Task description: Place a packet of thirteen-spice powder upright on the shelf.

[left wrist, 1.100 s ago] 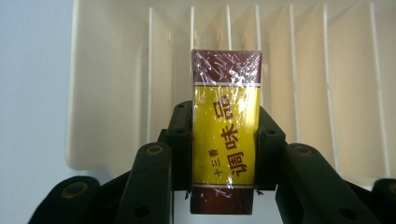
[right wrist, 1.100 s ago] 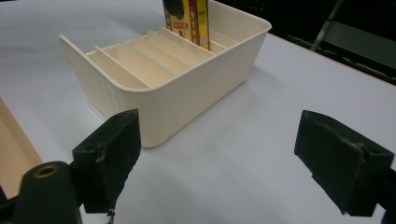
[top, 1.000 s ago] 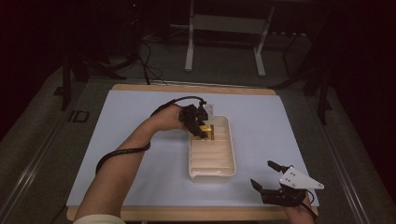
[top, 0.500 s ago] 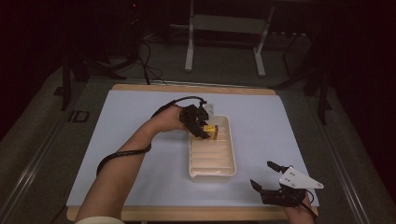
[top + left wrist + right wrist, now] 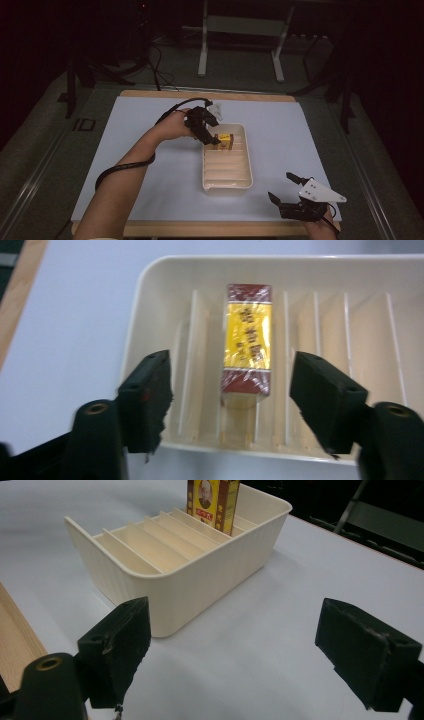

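- Now standing upright in a slot of the cream tray: red-and-yellow box, kept erect by dividers.
- Left hand-held gripper: jaws just opened wide, box freed between them.
- Right hand-held gripper: wide, empty, idling over the bench.

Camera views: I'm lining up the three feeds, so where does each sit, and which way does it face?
High view: above the person's side, looking forward and down on the white-covered table; forearms, left gripper, right gripper.
Left gripper view: rides the left gripper, looking down into the cream slotted plastic tray; jaws, just opened, stand apart.
Right gripper view: rides the right gripper, facing level at the tray's end; jaws open.
Shared: red-and-yellow box upright in a slot.
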A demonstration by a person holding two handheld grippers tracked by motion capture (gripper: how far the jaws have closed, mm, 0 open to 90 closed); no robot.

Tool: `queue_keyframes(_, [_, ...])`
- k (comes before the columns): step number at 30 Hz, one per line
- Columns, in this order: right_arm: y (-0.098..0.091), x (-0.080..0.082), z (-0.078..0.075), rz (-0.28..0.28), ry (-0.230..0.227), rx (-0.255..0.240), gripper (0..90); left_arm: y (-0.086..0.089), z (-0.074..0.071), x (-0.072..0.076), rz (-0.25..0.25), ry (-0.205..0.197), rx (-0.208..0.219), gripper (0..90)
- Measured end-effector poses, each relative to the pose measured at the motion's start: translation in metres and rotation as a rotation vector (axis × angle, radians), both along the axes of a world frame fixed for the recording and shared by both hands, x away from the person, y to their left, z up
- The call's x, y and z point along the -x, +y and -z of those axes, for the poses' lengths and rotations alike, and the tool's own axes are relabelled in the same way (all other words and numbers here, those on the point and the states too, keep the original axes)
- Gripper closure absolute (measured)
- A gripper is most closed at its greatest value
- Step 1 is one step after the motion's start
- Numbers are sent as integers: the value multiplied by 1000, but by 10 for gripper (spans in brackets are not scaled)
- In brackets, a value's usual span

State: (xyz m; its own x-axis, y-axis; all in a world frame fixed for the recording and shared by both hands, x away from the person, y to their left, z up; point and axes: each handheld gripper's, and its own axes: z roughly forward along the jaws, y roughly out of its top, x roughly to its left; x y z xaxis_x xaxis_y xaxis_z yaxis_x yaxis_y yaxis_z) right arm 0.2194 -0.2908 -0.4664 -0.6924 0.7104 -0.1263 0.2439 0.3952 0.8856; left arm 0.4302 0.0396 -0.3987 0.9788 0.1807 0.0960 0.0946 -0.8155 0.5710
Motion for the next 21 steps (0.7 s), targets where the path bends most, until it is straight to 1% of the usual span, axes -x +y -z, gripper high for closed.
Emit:
queue_keyframes(2, [0, 0, 0, 2, -3, 0, 146, 2, -1, -2, -24, 73, 25, 116])
queue_keyframes(3, [0, 0, 0, 5, -4, 0, 146, 3, -1, -2, -28, 84, 34, 75])
queue_keyframes(5, [0, 0, 0, 7, -6, -2, 146, 4, 0, 2, -34, 55, 29, 7])
queue_keyframes(6, [-1, 0, 0, 7, -6, -3, 146, 6, 1, 4, -35, 50, 29, 7])
queue_keyframes(7, [-1, 0, 0, 9, -7, -3, 146, 8, 2, 4, -40, 60, 32, 7])
queue_keyframes(8, [-1, 0, 0, 10, -6, -4, 146, 10, 2, 4, -48, 60, 39, 7])
queue_keyframes(11, [-1, 0, 0, 11, -9, -2, 145, 18, 3, 10, -66, 23, 65, 6])
queue_keyframes(13, [0, 0, 0, 13, -7, -4, 145, 25, 3, 12, -104, 12, 78, 6])
queue_keyframes(17, [0, 0, 0, 15, -5, -2, 145, 41, 2, 16, -153, 26, 114, 7])
queue_keyframes(18, [0, -1, 0, 14, -7, -2, 145, 45, 1, 18, -165, 24, 130, 7])
queue_keyframes(19, [0, -1, 0, 14, -7, -2, 145, 50, 0, 19, -174, 26, 139, 7])
queue_keyframes(20, [0, -1, 0, 14, -7, -2, 145, 50, 0, 19, -174, 26, 139, 7])
queue_keyframes(21, [0, -1, 0, 14, -6, -3, 145, 58, -1, 23, -200, 39, 148, 7])
